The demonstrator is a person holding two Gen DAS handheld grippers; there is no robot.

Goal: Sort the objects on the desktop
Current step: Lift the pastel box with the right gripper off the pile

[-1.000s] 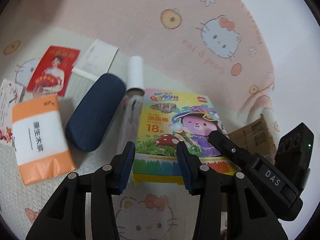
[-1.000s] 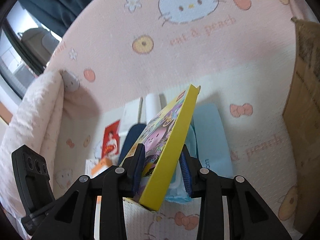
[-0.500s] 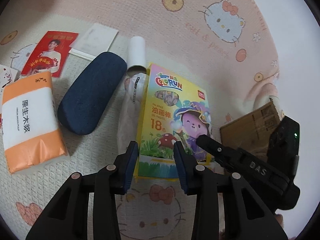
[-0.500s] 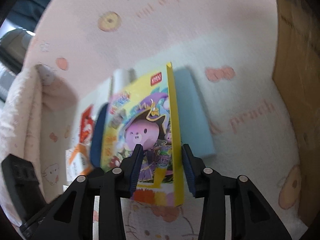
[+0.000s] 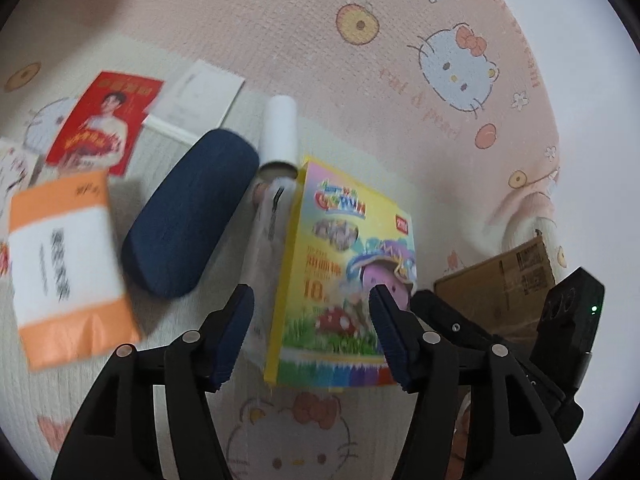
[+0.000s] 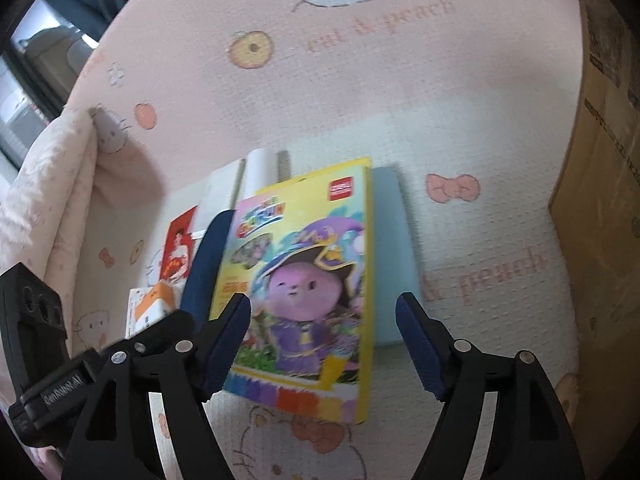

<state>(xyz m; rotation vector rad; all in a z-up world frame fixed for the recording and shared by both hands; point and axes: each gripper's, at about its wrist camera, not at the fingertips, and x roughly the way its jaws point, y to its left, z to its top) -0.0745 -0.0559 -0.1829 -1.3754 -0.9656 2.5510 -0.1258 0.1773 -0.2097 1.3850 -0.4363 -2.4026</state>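
We judge the sorting to be well along: on the pink cat-print blanket point(image 5: 280, 32) a row of things already lies side by side. In the left wrist view the orange tissue pack point(image 5: 68, 268) sits at about 9 o'clock, the navy glasses case point(image 5: 188, 216) just beside it toward the centre, and the red card point(image 5: 104, 124) and a white booklet point(image 5: 198, 98) at 10 to 11 o'clock. A white tube point(image 5: 280, 132) lies at 12 o'clock and a clear wrapped item point(image 5: 268, 248) runs below it. The crayon box point(image 5: 340, 280) lies face up at the centre, its left edge over that wrapped item, and in the right wrist view it partly covers a light blue pad point(image 6: 394, 256). A cardboard box point(image 5: 500, 288) sits at 3 o'clock, apart from the row.

Both claws are opening. The left claw point(image 5: 312, 336) stands wide around the crayon box's near end, pads clear of it. The right claw point(image 6: 324, 344) also spreads wide over the box, touching nothing. The box looks set down; whether it needs squaring up is what seems left.
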